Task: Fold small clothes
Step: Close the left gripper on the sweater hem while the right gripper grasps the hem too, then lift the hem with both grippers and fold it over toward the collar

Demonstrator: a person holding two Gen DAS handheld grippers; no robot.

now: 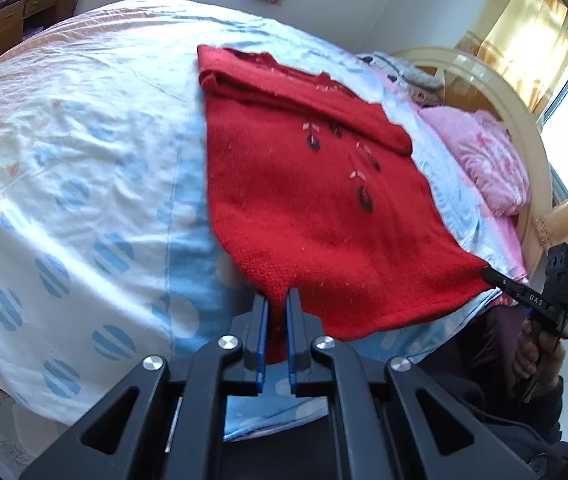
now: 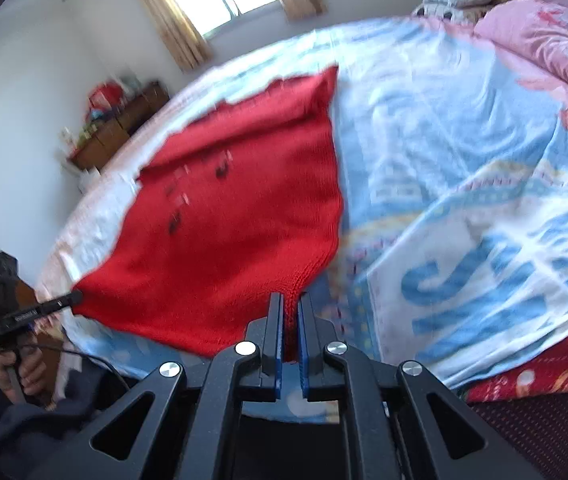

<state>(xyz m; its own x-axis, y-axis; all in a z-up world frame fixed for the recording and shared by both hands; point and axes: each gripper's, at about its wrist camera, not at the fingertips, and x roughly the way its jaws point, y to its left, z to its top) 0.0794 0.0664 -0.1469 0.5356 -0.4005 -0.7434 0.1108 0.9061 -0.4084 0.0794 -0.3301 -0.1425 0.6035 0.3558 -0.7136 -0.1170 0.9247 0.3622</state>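
Observation:
A red knit sweater (image 1: 304,184) with small dark and pink motifs lies on the bed, its sleeves folded in across the chest. My left gripper (image 1: 276,300) is shut on the sweater's near hem corner. My right gripper (image 2: 292,300) is shut on the other hem corner, and it also shows in the left wrist view (image 1: 492,276) at the hem's right end. The left gripper shows in the right wrist view (image 2: 74,298) at the hem's left end. The sweater (image 2: 236,208) is stretched between the two, its hem lifted off the bed.
The bed carries a white and blue patterned sheet (image 1: 84,168). A pink pillow (image 1: 484,152) and grey cloth (image 1: 404,68) lie by the curved wooden headboard (image 1: 524,128). A wooden desk (image 1: 16,20) stands by the far wall. The person's hands are at the bed's near edge.

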